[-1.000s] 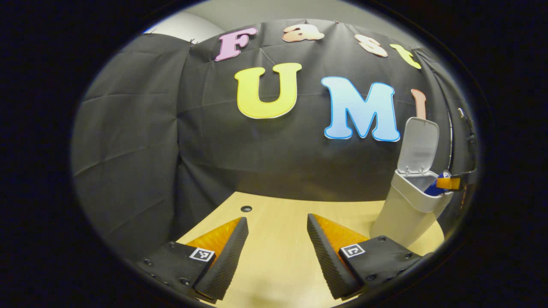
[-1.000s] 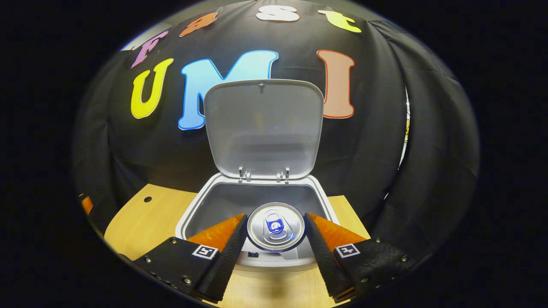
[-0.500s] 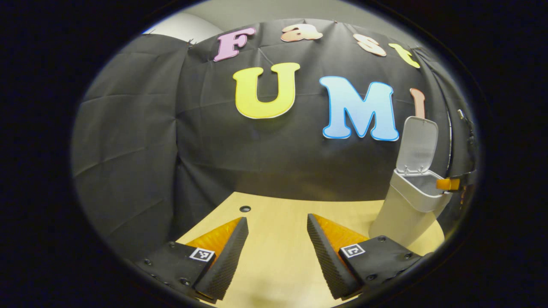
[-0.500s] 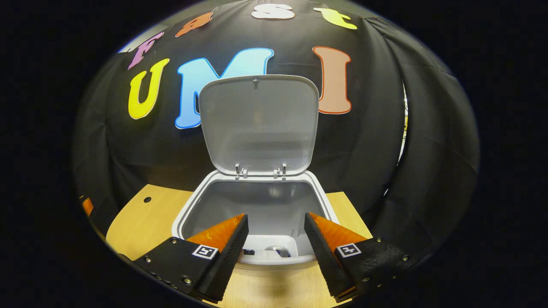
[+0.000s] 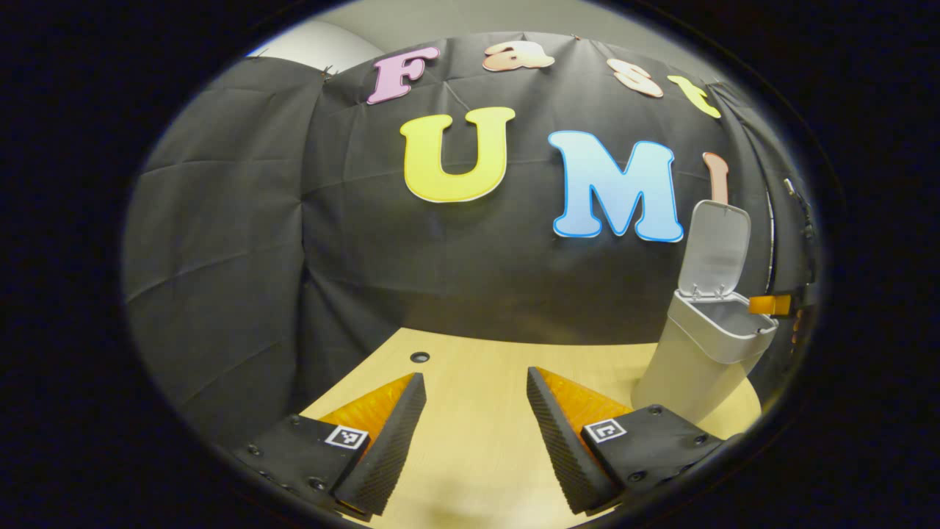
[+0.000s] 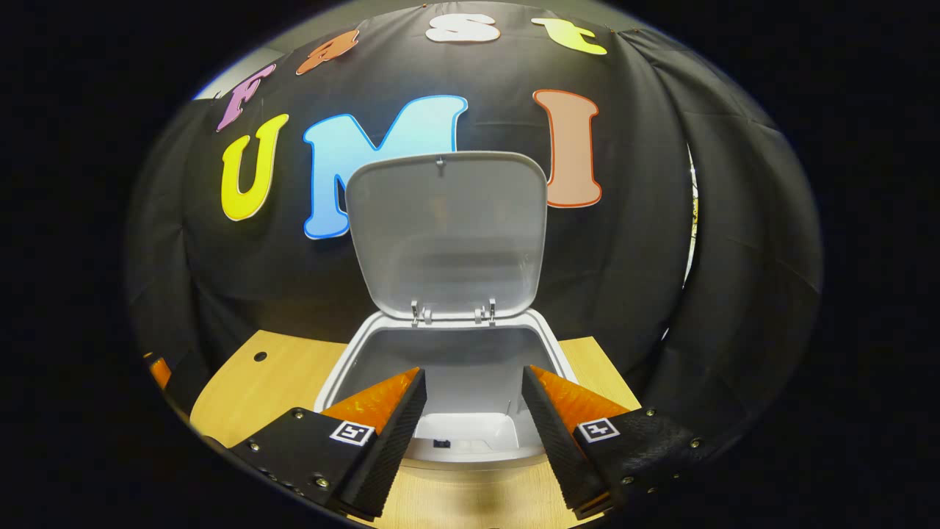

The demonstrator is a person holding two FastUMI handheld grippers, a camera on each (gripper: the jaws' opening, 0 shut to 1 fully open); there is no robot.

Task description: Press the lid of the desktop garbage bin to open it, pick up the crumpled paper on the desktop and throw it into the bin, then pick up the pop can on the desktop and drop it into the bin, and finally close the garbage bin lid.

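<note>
1. In the right gripper view, the right gripper (image 6: pixel 470 426) is held just in front of the garbage bin (image 6: pixel 547 345), with its jaws spread wide apart and nothing gripped between them.
2. The bin's lid (image 6: pixel 448 231) is seen standing upright on its two rear hinges, so the bin is open.
3. The inside of the bin is looked into from above and in front; pale grey walls are seen, but neither the crumpled paper nor the pop can can be made out in the part of the interior that is visible.
4. The wooden desktop (image 6: pixel 250 389) is seen on both sides of the bin, with a small dark hole in it to the left.
5. In the left gripper view, the left gripper (image 5: pixel 474 433) is held low over the desktop (image 5: pixel 477 367), its jaws likewise wide apart and with nothing between them.
6. In that same view the garbage bin (image 5: pixel 683 367) is seen standing at the far right of the desktop, well apart from the left gripper, with its lid (image 5: pixel 716 246) raised.
7. A fingertip (image 5: pixel 769 304) of the right gripper is seen just beside the bin's rim, at the right edge of the view.
</note>
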